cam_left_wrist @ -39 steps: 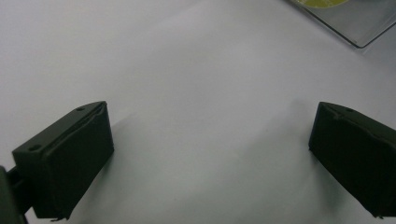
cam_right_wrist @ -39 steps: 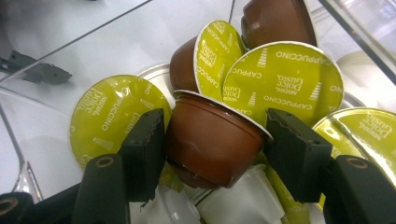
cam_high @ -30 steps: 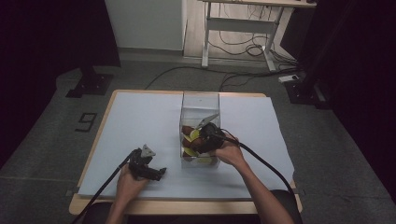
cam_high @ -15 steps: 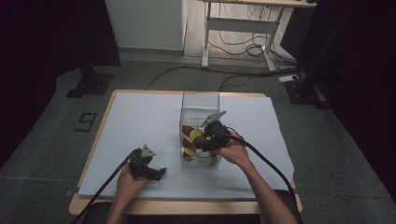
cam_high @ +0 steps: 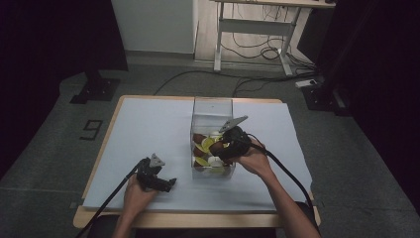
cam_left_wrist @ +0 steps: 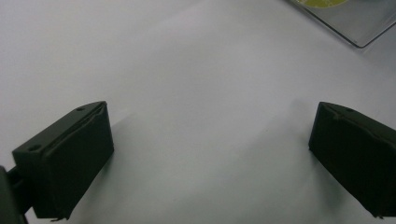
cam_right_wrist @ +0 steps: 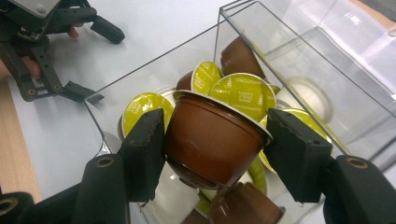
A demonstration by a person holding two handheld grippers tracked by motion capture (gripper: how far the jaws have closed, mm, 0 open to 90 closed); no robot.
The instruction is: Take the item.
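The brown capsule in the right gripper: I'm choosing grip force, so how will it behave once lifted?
The brown capsule tapers toward its base, so it may slip down between the right gripper pads. Its smooth, glossy wall looks thin, probably light and dentable if squeezed. Set down on its side, its round body would likely roll.

Dim room, grey floor [cam_high: 59,124], metal-legged desk [cam_high: 257,34], loose cables [cam_high: 247,52]

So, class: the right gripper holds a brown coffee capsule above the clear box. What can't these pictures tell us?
- Capsule count: in the right gripper view the held capsule and right gripper cover those below in the clear box.
- Lid print: too small in the high view.
- Box contents in the left gripper view: cut off at the top edge, beyond the open left gripper.
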